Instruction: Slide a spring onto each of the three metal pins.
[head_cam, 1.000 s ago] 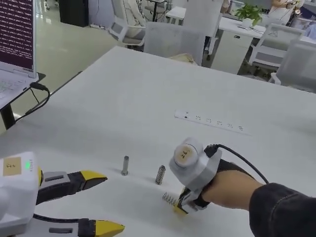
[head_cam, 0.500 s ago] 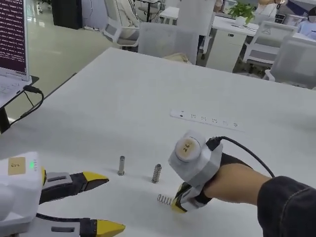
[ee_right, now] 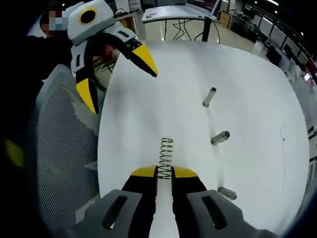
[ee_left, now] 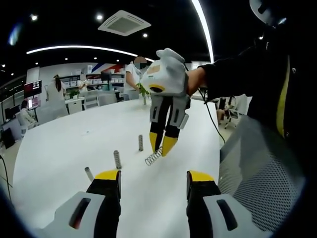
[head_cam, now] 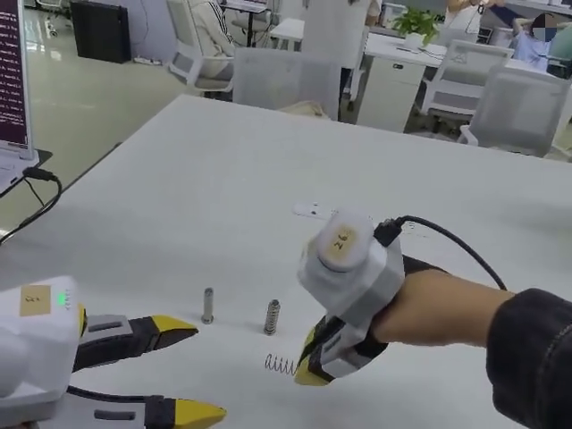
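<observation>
My right gripper is shut on one end of a loose spring, which sticks out leftward low over the white table. In the right gripper view the spring points straight ahead from the right gripper. A bare pin stands upright on the left; beside it stands a pin wearing a spring. The right gripper view shows the bare pin and two sprung pins. My left gripper waits open at the near left, nothing in it.
A white power strip lies on the table beyond the pins. A black cable trails from the right gripper. A laptop and its cable sit past the table's left edge. Chairs and desks stand behind.
My right gripper has tilted up and edged left with the spring, which now reaches further out from its tips. The left gripper has stayed where it was. The head camera has shifted.
</observation>
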A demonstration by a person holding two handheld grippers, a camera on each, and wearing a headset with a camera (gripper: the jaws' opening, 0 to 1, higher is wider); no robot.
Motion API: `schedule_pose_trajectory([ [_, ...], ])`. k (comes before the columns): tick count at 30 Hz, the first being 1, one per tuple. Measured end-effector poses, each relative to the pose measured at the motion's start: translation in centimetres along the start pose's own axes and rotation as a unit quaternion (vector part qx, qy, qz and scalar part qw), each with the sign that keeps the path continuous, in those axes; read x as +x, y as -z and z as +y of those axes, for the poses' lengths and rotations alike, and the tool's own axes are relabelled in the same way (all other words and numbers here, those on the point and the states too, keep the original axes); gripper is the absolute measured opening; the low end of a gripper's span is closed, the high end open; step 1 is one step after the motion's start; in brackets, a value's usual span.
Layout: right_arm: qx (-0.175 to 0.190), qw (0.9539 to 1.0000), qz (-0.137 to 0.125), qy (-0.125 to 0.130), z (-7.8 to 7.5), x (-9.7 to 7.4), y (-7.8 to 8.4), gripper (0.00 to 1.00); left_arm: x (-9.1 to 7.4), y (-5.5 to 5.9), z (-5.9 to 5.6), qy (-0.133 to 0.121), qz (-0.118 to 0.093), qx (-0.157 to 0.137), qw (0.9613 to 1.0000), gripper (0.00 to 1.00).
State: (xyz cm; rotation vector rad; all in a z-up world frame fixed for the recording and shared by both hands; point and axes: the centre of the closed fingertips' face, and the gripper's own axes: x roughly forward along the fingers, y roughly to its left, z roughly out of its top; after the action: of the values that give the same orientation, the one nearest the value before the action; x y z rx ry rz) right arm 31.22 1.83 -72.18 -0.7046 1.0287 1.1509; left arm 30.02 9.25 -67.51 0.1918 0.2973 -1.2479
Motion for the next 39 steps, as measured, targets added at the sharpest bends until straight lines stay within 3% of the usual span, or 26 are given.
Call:
schedule_pose_trajectory([
  [9,-0.057,0.9979,-0.016,-0.025,2.5,-2.4,-2.3,0.08,0.8,-0.7,-1.2,0.027,0.0,0.012,0.9996,0.45],
  [18,-0.114,0.9925,-0.012,-0.043,4.2,-3.2,-3.0,0.08,1.3,-1.5,-2.6,0.05,-0.006,0.025,0.9984,0.4],
  [26,-0.145,0.9878,-0.017,-0.056,5.3,-3.5,-3.4,0.08,1.5,-2.0,-3.5,0.068,-0.013,0.035,0.997,0.29],
  [39,-0.16,0.9849,-0.02,-0.063,5.8,-3.5,-3.8,0.08,1.8,-2.4,-4.3,0.087,-0.022,0.043,0.995,0.12],
])
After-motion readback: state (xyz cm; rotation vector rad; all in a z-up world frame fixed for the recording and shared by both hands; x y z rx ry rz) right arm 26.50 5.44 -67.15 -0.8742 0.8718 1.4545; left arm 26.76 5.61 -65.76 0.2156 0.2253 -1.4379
